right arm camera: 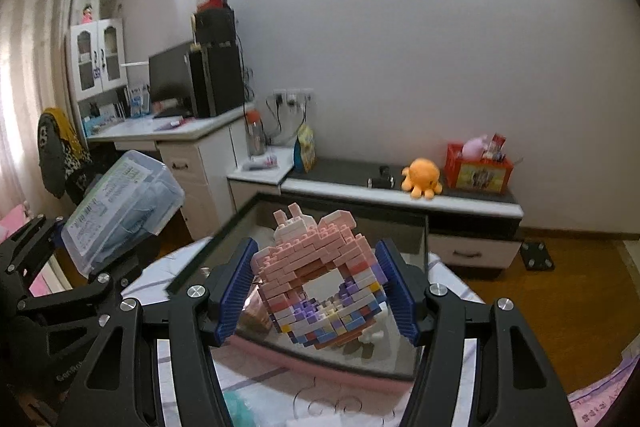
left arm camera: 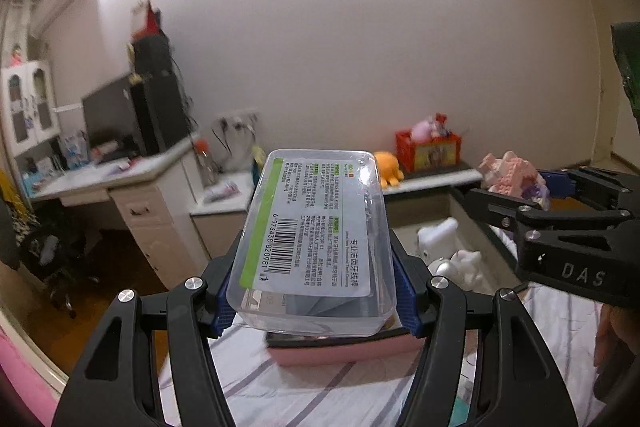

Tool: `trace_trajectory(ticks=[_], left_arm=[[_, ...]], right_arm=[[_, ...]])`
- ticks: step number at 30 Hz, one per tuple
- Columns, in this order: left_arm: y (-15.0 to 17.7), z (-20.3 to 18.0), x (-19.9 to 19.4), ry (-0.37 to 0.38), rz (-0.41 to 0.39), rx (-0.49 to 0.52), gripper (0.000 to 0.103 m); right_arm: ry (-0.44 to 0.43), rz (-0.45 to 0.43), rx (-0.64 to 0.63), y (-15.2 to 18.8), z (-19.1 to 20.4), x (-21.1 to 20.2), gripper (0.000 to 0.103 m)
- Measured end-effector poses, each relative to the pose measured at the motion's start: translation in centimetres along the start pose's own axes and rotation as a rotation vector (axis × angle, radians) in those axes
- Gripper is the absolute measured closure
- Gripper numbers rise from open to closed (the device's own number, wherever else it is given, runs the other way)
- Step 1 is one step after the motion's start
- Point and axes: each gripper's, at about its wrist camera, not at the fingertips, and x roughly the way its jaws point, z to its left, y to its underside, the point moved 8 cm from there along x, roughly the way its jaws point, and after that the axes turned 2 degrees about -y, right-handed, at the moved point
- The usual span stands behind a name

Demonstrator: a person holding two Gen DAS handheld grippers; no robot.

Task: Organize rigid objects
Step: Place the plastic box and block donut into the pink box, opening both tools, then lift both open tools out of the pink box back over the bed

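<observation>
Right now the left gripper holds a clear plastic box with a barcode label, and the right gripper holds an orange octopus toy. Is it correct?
Not quite. The right gripper holds a pink brick model, as the right wrist view shows; the orange octopus toy sits on the low cabinet. The left gripper does hold the clear plastic box.

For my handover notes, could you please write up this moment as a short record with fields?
Left gripper: shut on clear plastic box with barcode label
Right gripper: shut on pink and purple brick-built model
Below: pink-rimmed open bin on striped bedsheet
Background: orange plush octopus, red crate
</observation>
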Motion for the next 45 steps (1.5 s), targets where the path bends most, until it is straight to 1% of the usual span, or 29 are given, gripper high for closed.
trace_trajectory(ticks=[3,5,8,12,15,18,20,21,24,25,27,29,31,32,33,35,36,37,40,43,45], left_arm=[[1.1,-1.2,3.8,0.041,0.089,0.011,0.039],[2.0,-1.6,5.9,0.038,0.131,0.02,0.039],[3.3,-1.8,8.1,0.047,0.19,0.02,0.039],[4.3,-1.5,9.8,0.04,0.244,0.029,0.039],[4.6,-1.0,10.0,0.029,0.249,0.031,0.038],[4.5,-0.1,10.0,0.008,0.251,0.023,0.032],[4.2,0.7,9.7,0.001,0.237,0.008,0.022],[4.1,0.9,9.5,-0.003,0.228,0.002,0.017],[3.6,1.7,7.7,0.011,0.2,-0.034,0.011],[3.4,1.9,6.9,0.015,0.19,-0.044,0.011],[2.7,2.4,4.6,0.023,0.152,-0.061,0.005],[2.1,2.6,2.2,0.023,0.11,-0.07,0.001],[1.5,2.7,-0.8,0.029,0.065,-0.078,0.0],[1.1,2.9,-2.8,0.03,0.03,-0.085,0.0],[0.9,3.0,-4.0,0.025,0.011,-0.091,0.0],[0.7,3.1,-7.3,0.012,-0.036,-0.095,0.0],[0.6,3.2,-8.5,0.005,-0.053,-0.097,0.0],[0.6,3.2,-10.1,-0.006,-0.081,-0.096,0.0],[0.4,2.9,-14.2,-0.027,-0.142,-0.088,0.0],[0.8,2.6,-18.1,-0.049,-0.201,-0.081,0.0],[0.9,2.6,-19.7,-0.055,-0.22,-0.079,0.0]], right_arm=[[-0.002,0.071,0.01,1.1,-0.7,3.4,0.04],[0.008,0.128,0.018,2.3,-1.4,5.4,0.04],[0.008,0.191,0.024,3.9,-2.1,7.5,0.04],[0.009,0.246,0.016,5.6,-2.2,9.0,0.04],[0.009,0.259,0.001,6.2,-1.8,9.2,0.04],[0.003,0.267,-0.004,6.3,-1.4,9.1,0.04],[0.013,0.27,-0.01,6.2,-1.5,9.0,0.037],[0.019,0.265,-0.008,6.1,-1.5,8.7,0.034],[0.022,0.246,0.005,5.5,-1.6,7.3,0.023],[0.024,0.233,0.004,5.2,-1.5,6.7,0.023],[0.031,0.209,-0.001,4.7,-1.3,5.1,0.022],[0.037,0.165,-0.006,3.8,-1.0,2.8,0.022],[0.037,0.114,-0.012,3.0,-0.2,-0.3,0.019],[0.042,0.09,-0.015,2.8,0.1,-1.5,0.018],[0.05,0.063,-0.019,2.5,0.4,-2.9,0.014],[0.065,0.01,-0.031,2.1,1.2,-6.1,0.002],[0.07,-0.018,-0.037,1.9,1.6,-7.5,0.0],[0.076,-0.051,-0.048,1.8,2.2,-9.5,0.0],[0.078,-0.115,-0.06,1.8,3.4,-13.6,0.0],[0.12,-0.174,-0.073,1.9,3.9,-17.0,0.0],[0.148,-0.202,-0.075,2.4,4.3,-18.8,0.0]])
